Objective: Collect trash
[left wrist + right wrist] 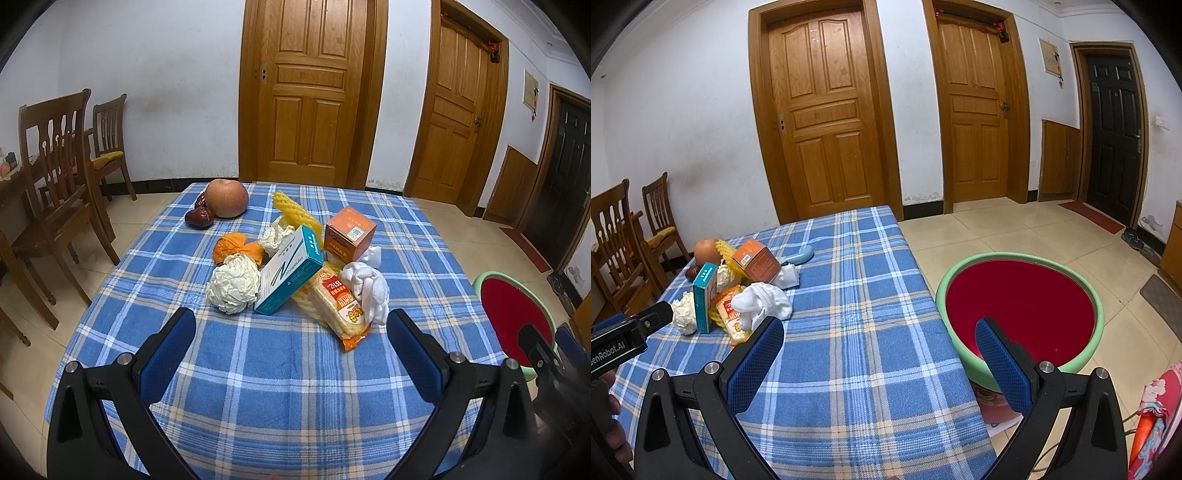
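A heap of trash lies mid-table on the blue plaid cloth point(280, 380): a crumpled white paper ball point(233, 283), a teal and white carton point(290, 273), an orange box point(350, 233), a snack packet point(340, 306), a white sock-like cloth point(367, 290), orange peel point(236, 246) and yellow foam netting point(293, 212). My left gripper point(291, 332) hangs open just short of the heap, holding nothing. My right gripper point(879, 343) is open and empty at the table's right edge, between the heap point(738, 291) and a red basin with a green rim point(1019, 306) on the floor.
An apple point(226, 197) and dark red dates point(199, 217) sit at the table's far left. Wooden chairs point(62, 177) stand to the left. A light blue object point(801, 255) lies behind the orange box. Three doors line the far walls; tiled floor lies right.
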`<state>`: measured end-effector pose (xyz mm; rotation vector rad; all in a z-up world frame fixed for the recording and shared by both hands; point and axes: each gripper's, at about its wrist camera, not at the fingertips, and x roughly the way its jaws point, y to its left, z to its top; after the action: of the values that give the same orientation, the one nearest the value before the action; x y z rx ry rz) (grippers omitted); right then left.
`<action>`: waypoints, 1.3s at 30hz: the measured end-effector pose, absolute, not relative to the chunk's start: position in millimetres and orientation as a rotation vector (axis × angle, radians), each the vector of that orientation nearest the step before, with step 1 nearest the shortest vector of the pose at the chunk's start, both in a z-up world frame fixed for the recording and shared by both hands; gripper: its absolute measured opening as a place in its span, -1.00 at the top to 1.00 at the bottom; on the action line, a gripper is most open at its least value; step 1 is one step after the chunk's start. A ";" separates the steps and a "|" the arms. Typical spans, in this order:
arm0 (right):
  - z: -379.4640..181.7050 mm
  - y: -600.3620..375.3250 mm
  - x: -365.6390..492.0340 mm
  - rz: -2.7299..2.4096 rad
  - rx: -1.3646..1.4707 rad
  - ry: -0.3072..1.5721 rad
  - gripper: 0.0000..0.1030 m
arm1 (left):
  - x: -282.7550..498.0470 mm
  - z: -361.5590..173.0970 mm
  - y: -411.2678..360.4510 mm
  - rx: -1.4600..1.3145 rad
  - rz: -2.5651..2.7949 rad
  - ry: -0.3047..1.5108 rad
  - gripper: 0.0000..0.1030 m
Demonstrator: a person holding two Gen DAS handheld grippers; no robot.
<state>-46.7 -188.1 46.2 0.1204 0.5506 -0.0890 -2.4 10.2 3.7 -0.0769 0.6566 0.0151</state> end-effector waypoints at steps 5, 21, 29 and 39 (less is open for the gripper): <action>47.1 -188.1 -47.2 -0.089 0.120 0.553 -1.00 | -1.2 5.6 10.7 -0.080 0.015 0.657 -0.97; 44.1 -180.1 -30.5 -0.068 0.106 0.585 -1.00 | 24.0 3.2 31.3 -0.076 0.056 0.670 -0.97; 39.9 -168.7 -3.6 -0.019 0.106 0.641 -1.00 | 56.4 -11.0 35.3 -0.030 0.034 0.702 -0.85; 26.5 -151.6 29.0 -0.024 0.093 0.714 -1.00 | 93.5 -33.4 13.9 0.067 -0.093 0.716 -0.21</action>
<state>29.0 -151.6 26.5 0.0928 0.7140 -0.0244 93.5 13.9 -33.4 0.0666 0.7163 -0.0933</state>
